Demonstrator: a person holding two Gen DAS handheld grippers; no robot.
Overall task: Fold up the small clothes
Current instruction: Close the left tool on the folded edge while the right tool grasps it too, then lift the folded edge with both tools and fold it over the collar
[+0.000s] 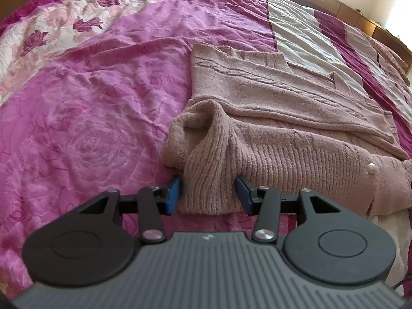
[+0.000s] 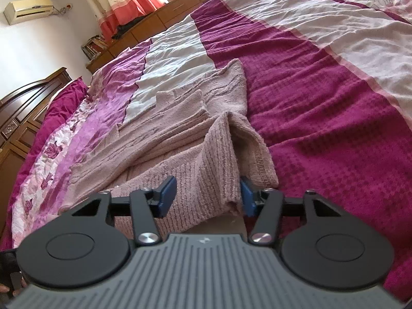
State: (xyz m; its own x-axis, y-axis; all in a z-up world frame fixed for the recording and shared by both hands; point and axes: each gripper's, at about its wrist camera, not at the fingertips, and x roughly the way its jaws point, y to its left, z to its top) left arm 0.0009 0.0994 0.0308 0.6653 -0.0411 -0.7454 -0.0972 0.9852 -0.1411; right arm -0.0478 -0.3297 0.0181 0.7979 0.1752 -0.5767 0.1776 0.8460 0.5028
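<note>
A dusty-pink knitted cardigan (image 1: pixel 283 118) lay spread on the bed, over a bedspread (image 1: pixel 103 90) of pink, magenta and cream bands with rose patterns. In the left wrist view, the left gripper (image 1: pixel 209 193) pointed down at the near ribbed edge of the garment; a bunched fold of that ribbed knit rose between its blue pads (image 1: pixel 173 193), the left pad touching the fabric and the right one right at its edge, so the jaws stood partly closed on the fold. A small pearl-like button (image 1: pixel 371 166) showed on the knit to the right. In the right wrist view, the right gripper (image 2: pixel 206 197) had another ribbed part of the cardigan (image 2: pixel 180 128) between its pads (image 2: pixel 167 195); the right pad touched the fabric's edge while the left pad stood just beside the knit, and whether it pressed I could not tell. Farther off were a wooden headboard (image 2: pixel 31 97), a wall air conditioner (image 2: pixel 28 9) and red-and-cream curtains (image 2: pixel 123 0).
</note>
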